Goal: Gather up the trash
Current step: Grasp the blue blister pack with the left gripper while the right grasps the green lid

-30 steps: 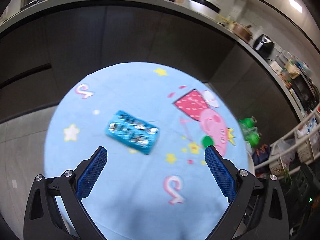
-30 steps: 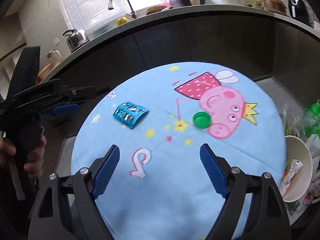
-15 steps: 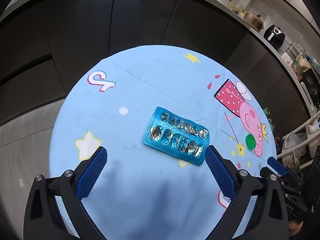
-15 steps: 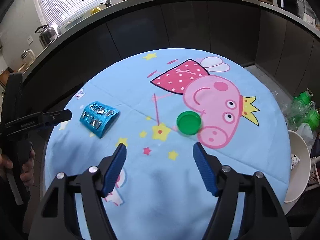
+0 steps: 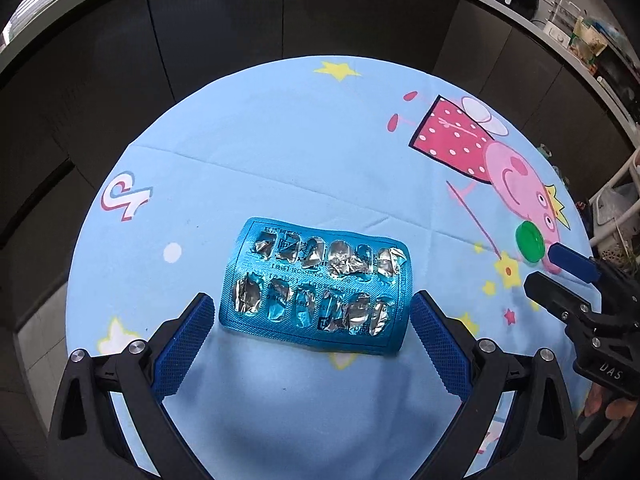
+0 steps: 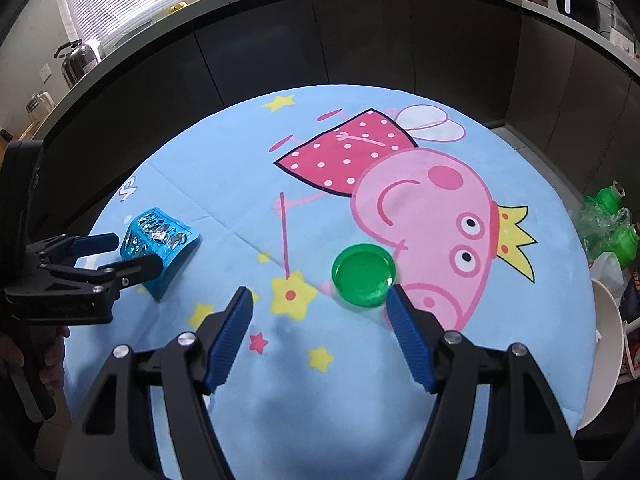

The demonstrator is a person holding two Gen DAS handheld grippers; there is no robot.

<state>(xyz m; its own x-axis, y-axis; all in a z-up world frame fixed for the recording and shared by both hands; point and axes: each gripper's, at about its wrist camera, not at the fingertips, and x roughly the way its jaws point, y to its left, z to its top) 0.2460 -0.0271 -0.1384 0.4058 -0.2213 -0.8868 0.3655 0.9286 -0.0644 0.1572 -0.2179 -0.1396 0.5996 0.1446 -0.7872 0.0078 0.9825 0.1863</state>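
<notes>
**Op A:** I've got the left tool spread wide, straddling the blue blister pack on the round surface. Pads clear of it on both sides, nothing pinched. The pack is emptied, foil torn, and it curls up off the cloth.

**Op B:** Right side?

**Op A:** Right tool spread too, nothing gripped. Green cap lies open side up on the pig print, just ahead of the right-hand pad, which looks close to touching its rim. Can't tell if it actually does.

**Op B:** Risks?

**Op A:** Pack first. It's thin and bowed. If I squeeze across the long axis, I expect it to buckle or pop out upward instead of seating. One pad landing first would skate it over the cloth.

**Op B:** And the cap?

**Op A:** It sits off-centre, toward one pad. Closing from here likely shoves it sideways before the other pad arrives. Smooth round plastic, so it could squirt out. I'd centre first.

**Op B:** Cloth?

**Op A:** It's soft. Coming in too low could snag it and drag both items.

**Op B:** Drop point?

**Op A:** White bowl past the surface edge on the right, my guess only.
</notes>
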